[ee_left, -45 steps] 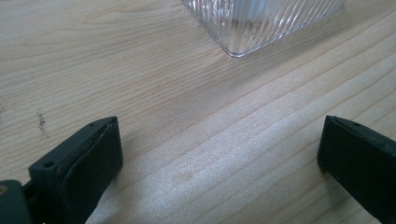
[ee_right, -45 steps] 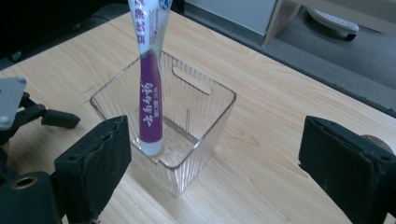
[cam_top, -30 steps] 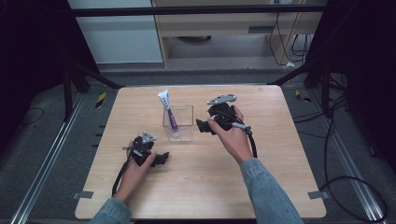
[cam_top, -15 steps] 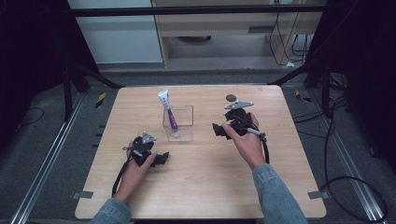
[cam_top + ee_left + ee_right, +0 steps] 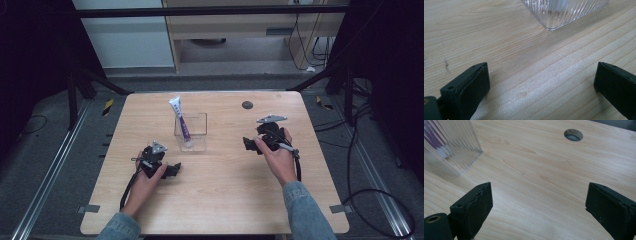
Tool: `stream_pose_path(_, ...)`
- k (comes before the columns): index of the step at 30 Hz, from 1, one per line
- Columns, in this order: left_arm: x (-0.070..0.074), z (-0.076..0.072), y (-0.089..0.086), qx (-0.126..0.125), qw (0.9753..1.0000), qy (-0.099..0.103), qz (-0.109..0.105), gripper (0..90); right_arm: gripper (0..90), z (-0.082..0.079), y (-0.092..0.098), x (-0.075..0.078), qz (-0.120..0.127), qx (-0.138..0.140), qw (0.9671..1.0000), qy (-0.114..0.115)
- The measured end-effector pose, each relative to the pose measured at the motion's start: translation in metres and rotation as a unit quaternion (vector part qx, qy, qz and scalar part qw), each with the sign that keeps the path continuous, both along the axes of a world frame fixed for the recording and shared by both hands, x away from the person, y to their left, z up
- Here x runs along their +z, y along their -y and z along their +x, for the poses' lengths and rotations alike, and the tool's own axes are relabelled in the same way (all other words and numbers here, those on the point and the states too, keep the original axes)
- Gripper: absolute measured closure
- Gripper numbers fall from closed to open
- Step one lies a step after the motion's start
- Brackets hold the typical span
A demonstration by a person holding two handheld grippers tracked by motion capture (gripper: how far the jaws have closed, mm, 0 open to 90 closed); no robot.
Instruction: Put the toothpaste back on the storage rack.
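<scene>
Looking down from the high view, there's a light wooden table point(image 5: 225, 200) with a clear ribbed square container point(image 5: 190, 132) sitting a bit left of centre, toward the far half. Standing in it is a white tube point(image 5: 180, 121) with purple print down its body, looks like toothpaste or some cream, but the writing is way too small to read, so no brand from me. Its long axis runs mostly up and down, leaning so the top end tips toward the far left corner of the container and sticks out above the rim, with the bottom down inside. The left gripper point(image 5: 170, 170) rests on the table near the person's side, just in front and to the left of the container, held in the left hand point(image 5: 145, 181). In the left gripper view its jaws are spread wide with nothing but bare wood between them, and a corner of the container point(image 5: 564, 12) shows up ahead. The right gripper point(image 5: 248, 145) sits well to the right of the container, held by the right hand point(image 5: 279, 157). Its jaws are also wide apart and empty in the right gripper view, with the container point(image 5: 449, 147) at upper left showing purple through the ribbing, and a round hole point(image 5: 573, 135) in the tabletop farther off.
</scene>
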State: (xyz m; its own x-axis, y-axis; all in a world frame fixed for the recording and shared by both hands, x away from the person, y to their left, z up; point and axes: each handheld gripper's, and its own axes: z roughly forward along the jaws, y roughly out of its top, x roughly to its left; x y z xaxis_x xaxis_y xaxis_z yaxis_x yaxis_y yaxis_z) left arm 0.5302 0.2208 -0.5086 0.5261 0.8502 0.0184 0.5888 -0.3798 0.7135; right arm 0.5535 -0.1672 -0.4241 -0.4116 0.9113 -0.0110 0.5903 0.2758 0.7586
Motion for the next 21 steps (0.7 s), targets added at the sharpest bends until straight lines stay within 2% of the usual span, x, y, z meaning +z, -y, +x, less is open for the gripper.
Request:
stream_pose_path(18,0.000,0.000,0.000,0.000,1.0000,0.000,0.001,0.0,8.3,-0.003,0.023,-0.039,-0.024,-0.024,0.9986,-0.041)
stream_pose_path(21,0.000,0.000,0.000,-0.001,1.0000,0.000,0.001,0.0,9.4,-0.001,0.028,-0.044,-0.036,-0.030,0.9977,-0.048)
